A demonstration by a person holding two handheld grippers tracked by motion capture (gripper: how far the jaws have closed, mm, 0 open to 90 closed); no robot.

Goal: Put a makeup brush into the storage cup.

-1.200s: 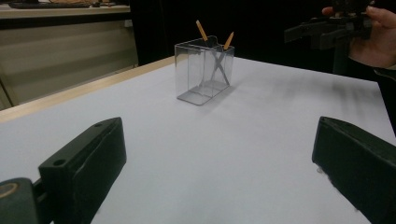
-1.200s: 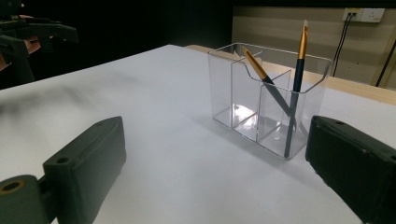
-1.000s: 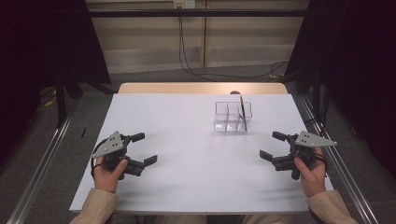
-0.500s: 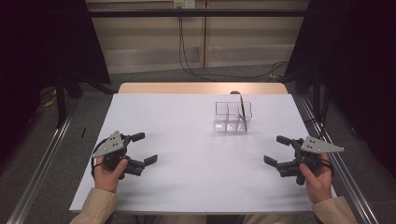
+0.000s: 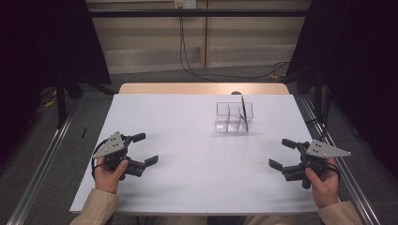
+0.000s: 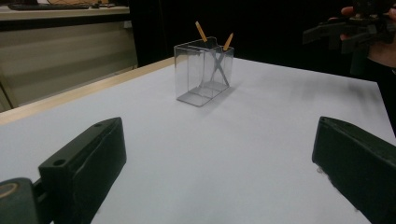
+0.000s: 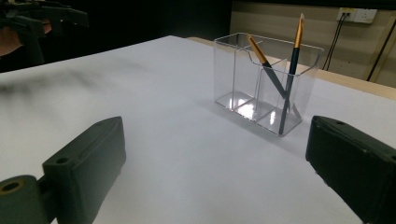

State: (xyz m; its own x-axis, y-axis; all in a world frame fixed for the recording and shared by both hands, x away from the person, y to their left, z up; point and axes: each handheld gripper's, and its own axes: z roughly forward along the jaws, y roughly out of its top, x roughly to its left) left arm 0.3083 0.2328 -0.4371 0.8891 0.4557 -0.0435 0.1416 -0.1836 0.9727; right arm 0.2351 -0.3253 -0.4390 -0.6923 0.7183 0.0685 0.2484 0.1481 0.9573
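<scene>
Holder: a clear plastic pen holder (image 5: 234, 117) sits on the white bench (image 5: 187, 154), toward the far edge and a bit toward the right edge. Nothing is touching it.
Long axis: the holder's long side runs roughly parallel to the far edge of the bench, so it's lined up left to right in the high view.
Compartments: the right gripper view shows dividers splitting it into compartments side by side.
Pens: two dark pens with gold upper ends (image 7: 293, 70) stand in the holder, tips down, crossing each other like an X. Both look to be at the same end of the holder, but I can't tell for sure which compartment each one is in.
Left gripper: left gripper (image 5: 142, 149) is near the left front corner of the bench, jaws spread wide, holding nothing, well apart from the holder.
Right gripper: right gripper (image 5: 283, 153) is near the right edge at the front, jaws also wide apart and empty.
View differences: from the high view the pens are just a thin dark line. The left gripper view looks at the holder (image 6: 203, 70) end-on, so it looks narrow, with the right gripper (image 6: 355, 30) off in the far corner.
</scene>
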